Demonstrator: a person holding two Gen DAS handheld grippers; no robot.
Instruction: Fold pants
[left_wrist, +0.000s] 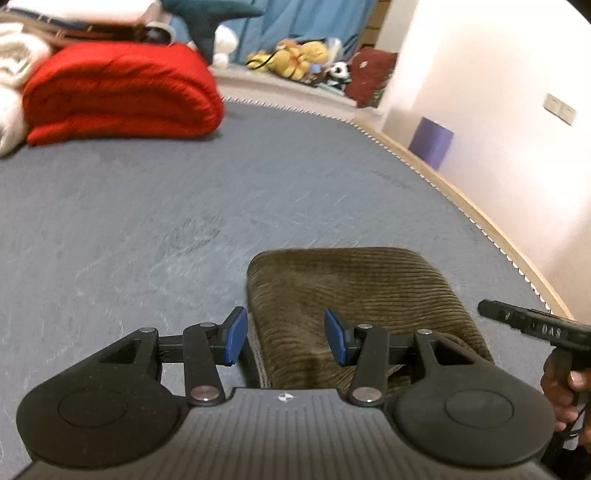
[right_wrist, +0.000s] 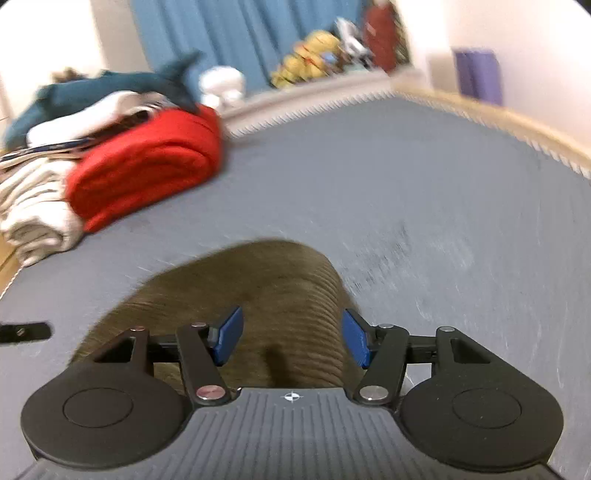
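The pants (left_wrist: 354, 295), brown corduroy and already folded into a compact block, are seen low and right of centre in the left wrist view, lying flat on the grey mattress surface (left_wrist: 147, 206). The left gripper (left_wrist: 282, 336) is held over the near left edge of that block, its blue pads (left_wrist: 236, 338) standing apart; one pad is seen just outside the left edge of the fabric, the other above the cloth. No fabric is pinched between them. At the right edge of the same frame the other tool's black handle is glimpsed with a hand (left_wrist: 561, 387) wrapped round it.

In the right wrist view the pants (right_wrist: 258, 288) are found at lower centre, blurred. The right gripper (right_wrist: 291, 338) is held over the near right part of the block with its jaws spread wide, the blue pads (right_wrist: 356, 341) clear of the cloth and nothing gripped. Whether the pads brush the fabric below cannot be told through the blur.

A rolled red blanket (left_wrist: 118, 92) is seen at the upper left, well apart from the pants, with pale folded bedding (left_wrist: 14, 85) beside it and a teal plush toy (right_wrist: 110, 88) on top of the heap. Blue curtains (left_wrist: 295, 26) are seen at the top, yellow soft toys (left_wrist: 295, 55) piled along the far ledge, and a purple block (left_wrist: 432, 142) against the white wall at the upper right.
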